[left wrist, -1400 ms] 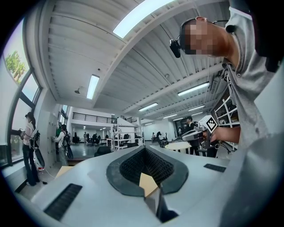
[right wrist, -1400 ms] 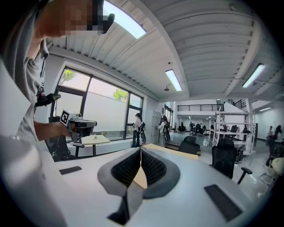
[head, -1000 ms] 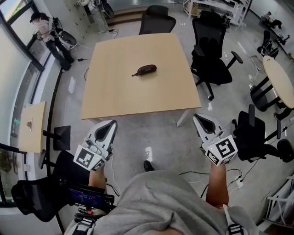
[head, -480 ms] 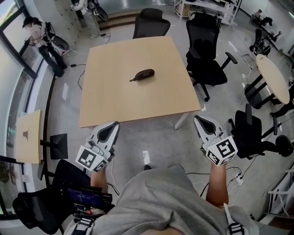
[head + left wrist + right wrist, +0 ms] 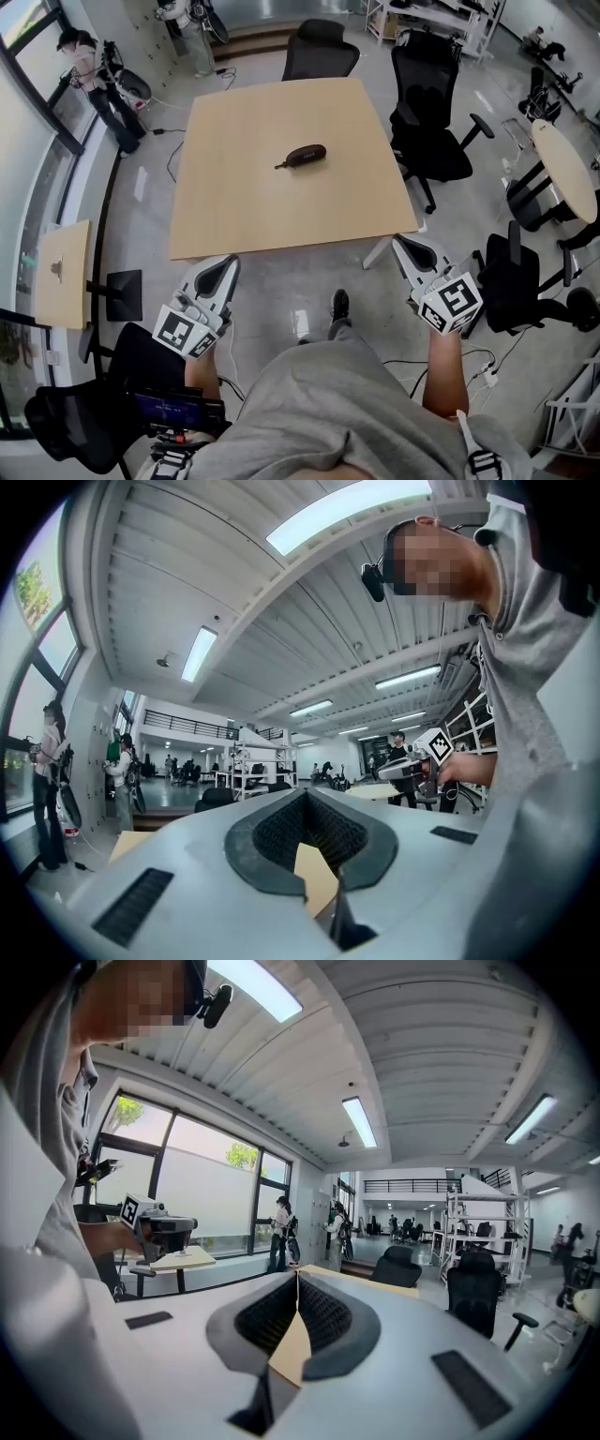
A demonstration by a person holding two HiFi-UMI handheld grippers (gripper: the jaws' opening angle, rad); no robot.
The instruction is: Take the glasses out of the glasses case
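A dark brown glasses case (image 5: 305,155) lies shut near the middle of the square wooden table (image 5: 234,216), a short strap trailing off its left end. My left gripper (image 5: 222,267) hovers just short of the table's near edge at the left, jaws shut and empty. My right gripper (image 5: 409,247) hangs off the table's near right corner, also shut on nothing. Both are well short of the case. In the left gripper view the black pads (image 5: 281,832) meet, with table wood (image 5: 316,878) behind them. In the right gripper view the pads (image 5: 319,1314) meet too. The glasses are not visible.
Black office chairs stand behind the table (image 5: 320,47) and to its right (image 5: 431,103). Another chair (image 5: 516,277) sits close to my right gripper. A round table (image 5: 567,164) is at far right, a small side table (image 5: 61,272) at left. Cables cross the grey floor.
I have stepped nearer the table: it sits lower in the head view, its near edge close to both grippers. A foot has come forward below it. Both grippers stay shut.
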